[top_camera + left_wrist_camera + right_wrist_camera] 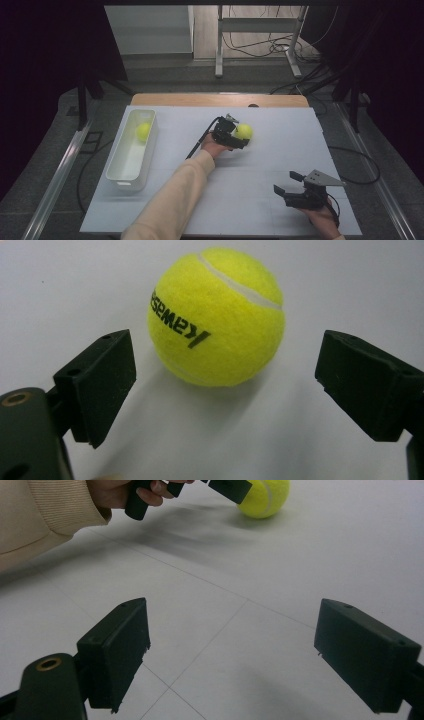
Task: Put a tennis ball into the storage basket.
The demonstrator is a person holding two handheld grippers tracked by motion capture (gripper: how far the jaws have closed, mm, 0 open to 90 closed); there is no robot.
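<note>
A yellow tennis ball [244,131] lies on the white board [260,165], slightly right of centre. My left gripper [237,133] is open at the ball's near-left side. In the left gripper view the ball [216,315] sits just ahead of and between the spread jaws of that gripper [225,355], untouched by them. A second yellow ball [143,131] rests in the far end of the white bin [116,172]. My right gripper [286,182] is low at the board's front right, open and holding nothing [232,620]. The right gripper view catches the first ball [265,497] and the left gripper's fingers [231,487].
The long white bin stands along the board's left edge. A cream sleeve [175,200] reaches diagonally across the board's middle. A black cable [200,140] trails from the left gripper. Metal table legs and cables [260,47] stand on the floor beyond the table.
</note>
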